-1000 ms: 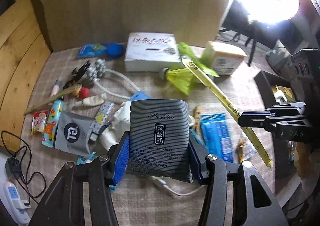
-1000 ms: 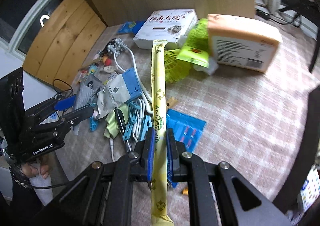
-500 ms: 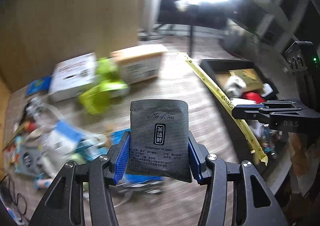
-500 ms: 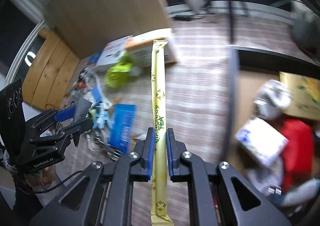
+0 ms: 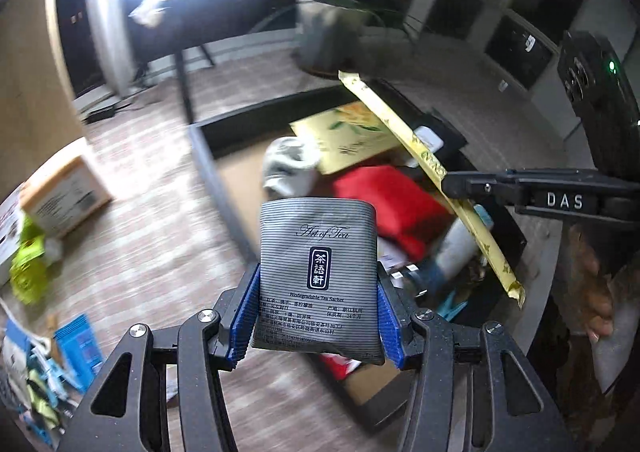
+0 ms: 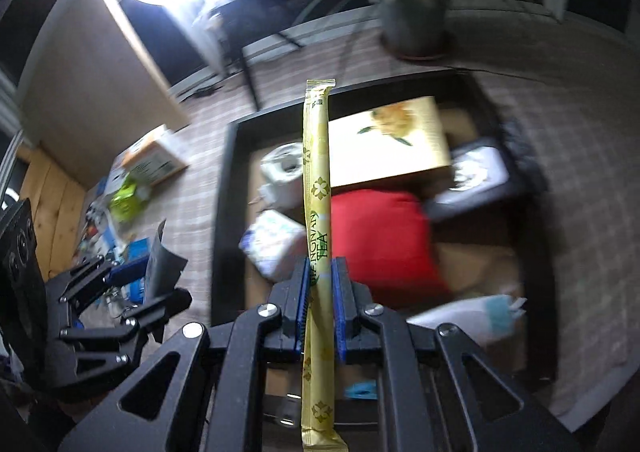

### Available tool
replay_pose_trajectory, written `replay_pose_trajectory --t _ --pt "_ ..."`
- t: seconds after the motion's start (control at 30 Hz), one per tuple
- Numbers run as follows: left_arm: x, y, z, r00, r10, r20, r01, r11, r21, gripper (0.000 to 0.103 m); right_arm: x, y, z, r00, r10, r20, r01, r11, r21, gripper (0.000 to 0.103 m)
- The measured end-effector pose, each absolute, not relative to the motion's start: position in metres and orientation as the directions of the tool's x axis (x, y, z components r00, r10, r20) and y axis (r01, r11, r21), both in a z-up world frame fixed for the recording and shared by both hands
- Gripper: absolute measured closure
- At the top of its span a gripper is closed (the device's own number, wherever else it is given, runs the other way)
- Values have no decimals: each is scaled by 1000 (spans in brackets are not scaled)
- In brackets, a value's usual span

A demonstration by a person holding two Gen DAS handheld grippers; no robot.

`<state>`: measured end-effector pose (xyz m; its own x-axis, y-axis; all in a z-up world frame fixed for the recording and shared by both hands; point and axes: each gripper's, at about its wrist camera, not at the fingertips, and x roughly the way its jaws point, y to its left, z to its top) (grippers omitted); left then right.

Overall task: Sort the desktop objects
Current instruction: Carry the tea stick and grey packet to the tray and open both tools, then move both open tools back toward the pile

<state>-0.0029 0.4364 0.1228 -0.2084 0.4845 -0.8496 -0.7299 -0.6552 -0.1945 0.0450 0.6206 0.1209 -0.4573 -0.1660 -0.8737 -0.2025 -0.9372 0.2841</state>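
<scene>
My left gripper is shut on a grey striped "Art of Tea" sachet and holds it upright above the near rim of a black storage box. My right gripper is shut on a long yellow tea stick and holds it over the same box. The stick also shows in the left wrist view, with the right gripper at the right. The left gripper with its sachet shows at the lower left of the right wrist view.
The box holds a red pouch, a yellow flowered carton, a white roll and several small packets. Leftover clutter lies on the cloth at the left: an orange-topped carton, green packets, blue packets. A potted plant stands behind.
Both grippers have swung right, away from the cluttered tabletop, carrying the sachet and the tea stick. The black box now fills the middle of both views.
</scene>
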Motion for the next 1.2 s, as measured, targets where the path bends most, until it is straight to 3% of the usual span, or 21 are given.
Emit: replay_pose_trajectory --t 0.23,0.3,0.33,0.37,0.43,0.9,1.2 --pt "16 479 123 -186 489 -852 -768 -614 -184 53 62 654 120 -461 -131 -878 -260 -926 275 91" --pt "20 487 124 -192 486 -853 -771 -612 -174 46 64 659 121 -470 -129 -873 -268 -922 280 90" --pt "21 487 125 -199 486 -851 -771 -614 -170 42 64 660 121 -470 -128 -873 -269 -922 280 81" --pt "21 487 127 -215 485 -847 -766 -622 -162 35 65 662 121 -466 -119 -877 -278 -921 272 61" --pt "21 487 130 -232 484 -844 -758 -634 -155 31 68 662 124 -484 -87 -871 -291 -922 254 39" --pt "15 416 151 -307 429 -850 -661 -738 -134 27 70 597 146 -529 -84 -844 -216 -949 230 39" --pt "13 317 163 -384 366 -848 -559 -823 -103 26 70 504 158 -545 -138 -827 -118 -964 238 39"
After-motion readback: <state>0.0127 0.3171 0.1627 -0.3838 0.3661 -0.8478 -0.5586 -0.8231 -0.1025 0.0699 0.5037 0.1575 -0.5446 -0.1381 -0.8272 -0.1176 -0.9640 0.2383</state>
